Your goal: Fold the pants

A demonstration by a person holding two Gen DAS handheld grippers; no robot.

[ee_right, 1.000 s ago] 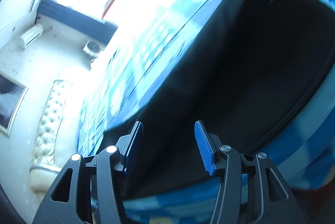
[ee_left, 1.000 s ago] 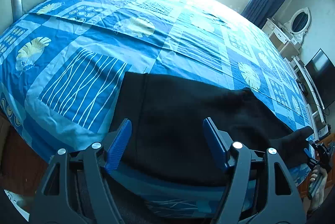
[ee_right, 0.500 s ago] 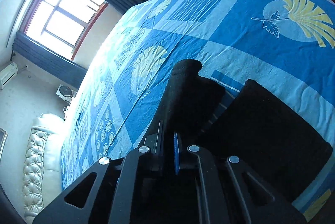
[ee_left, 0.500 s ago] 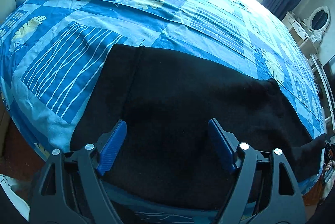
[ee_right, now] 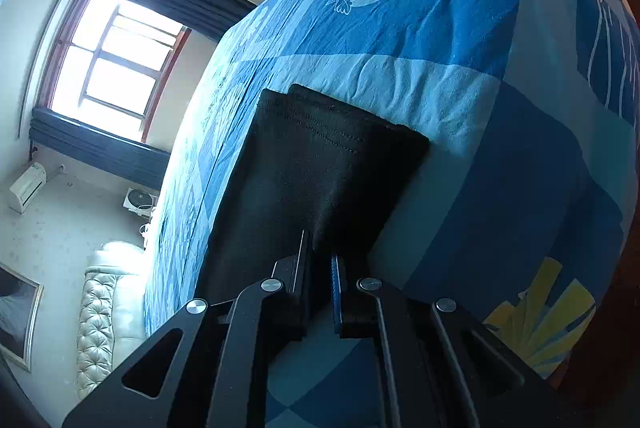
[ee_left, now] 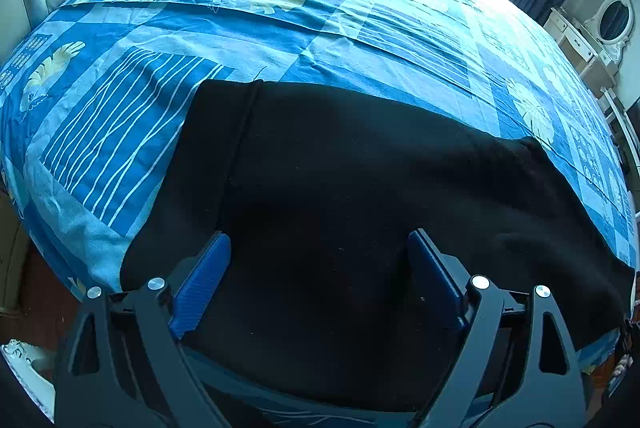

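Bed [ee_left: 280, 39] under blue patchwork sheet, black pants [ee_left: 360, 187] now laid flat along near edge, waistband to left in left wrist view, legs running off right; a second ago hem end was bunched and lifted, now lowered onto sheet. Right hand-held gripper [ee_right: 320, 268] gone from spread to pressed together, pinching hem-end fabric of pants [ee_right: 320, 155] (stitched cuff visible just ahead of fingertips). Left hand-held gripper [ee_left: 316, 280] lower over mid-seat than before, jaws opening wide, cloth beneath but not pinched. Judged: smoothing done, one end secured, fold toward waistband likely next; left grasp not yet made. Around: tufted headboard [ee_right: 100, 308], window [ee_right: 116, 63] with dark curtains, dresser with oval mirror [ee_left: 612, 21] well apart. Obstruction: none on sheet; near edge of pants close to mattress edge, slip-off risk.
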